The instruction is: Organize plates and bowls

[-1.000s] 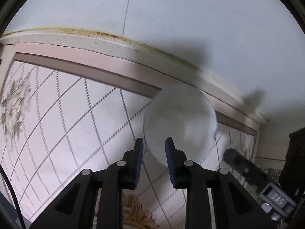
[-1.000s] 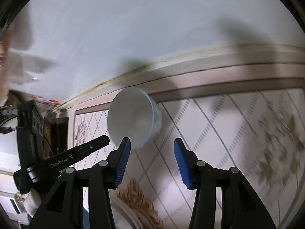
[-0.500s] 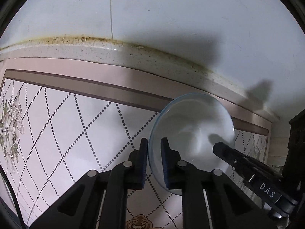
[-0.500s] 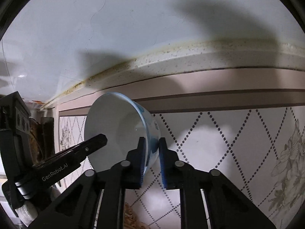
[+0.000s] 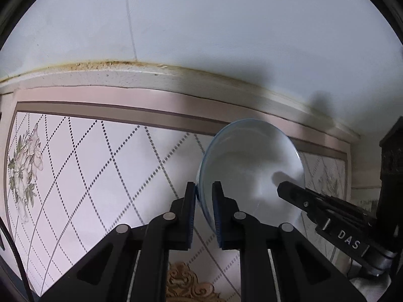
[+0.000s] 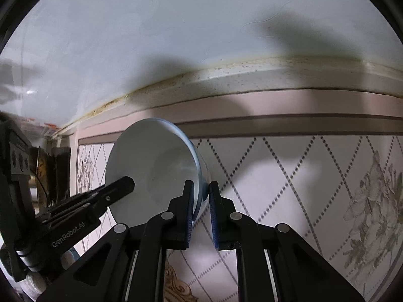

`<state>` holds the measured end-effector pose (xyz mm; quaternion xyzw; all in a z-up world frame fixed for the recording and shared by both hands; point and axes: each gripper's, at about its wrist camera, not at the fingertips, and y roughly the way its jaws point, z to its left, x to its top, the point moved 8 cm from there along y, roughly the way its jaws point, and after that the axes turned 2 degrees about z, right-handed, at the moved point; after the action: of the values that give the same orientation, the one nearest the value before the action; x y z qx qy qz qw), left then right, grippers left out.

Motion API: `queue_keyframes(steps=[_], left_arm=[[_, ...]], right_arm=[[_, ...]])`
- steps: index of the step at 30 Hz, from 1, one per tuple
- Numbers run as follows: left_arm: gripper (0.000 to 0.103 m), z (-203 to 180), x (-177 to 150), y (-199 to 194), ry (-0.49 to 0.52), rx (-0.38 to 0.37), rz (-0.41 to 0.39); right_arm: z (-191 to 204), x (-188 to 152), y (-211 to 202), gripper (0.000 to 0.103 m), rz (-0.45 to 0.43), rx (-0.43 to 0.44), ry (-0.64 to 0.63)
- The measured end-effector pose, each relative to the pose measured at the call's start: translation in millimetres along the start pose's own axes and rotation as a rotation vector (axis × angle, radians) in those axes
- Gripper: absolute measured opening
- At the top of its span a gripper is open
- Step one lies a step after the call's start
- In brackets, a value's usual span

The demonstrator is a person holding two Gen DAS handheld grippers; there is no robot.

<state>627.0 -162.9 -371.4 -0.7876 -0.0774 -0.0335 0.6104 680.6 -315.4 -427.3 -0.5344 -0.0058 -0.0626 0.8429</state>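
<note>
Both grippers, left (image 5: 203, 211) and right (image 6: 201, 210), pinch the bowl (image 5: 252, 171) rim; they should lift level, together.

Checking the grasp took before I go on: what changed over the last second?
Both grippers closed on the bowl: the left gripper went from open to clamping its rim, and the right gripper clamped the opposite rim. The bowl is now tipped up off the tiled counter. Counter and wall look unchanged.

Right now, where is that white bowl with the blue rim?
The white bowl is tipped on edge, its rim pinched in the right gripper, held in front of the patterned tile floor.
</note>
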Motion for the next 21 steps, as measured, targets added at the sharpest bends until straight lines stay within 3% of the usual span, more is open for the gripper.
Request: queue_keyframes(steps=[7,21], left_arm=[[0.011,-31.9,-42.8,-37.6,0.076,-0.036,-0.029],[0.012,-102.1,-152.6,-80.4,0.262,-0.115,-0.023]], right_arm=[[-7.6,-42.7,-47.6,0.014,-0.020,0.009,-0.021],[-50.2,-178.8,-148.4,0.014,-0.060,-0.020,0.019]])
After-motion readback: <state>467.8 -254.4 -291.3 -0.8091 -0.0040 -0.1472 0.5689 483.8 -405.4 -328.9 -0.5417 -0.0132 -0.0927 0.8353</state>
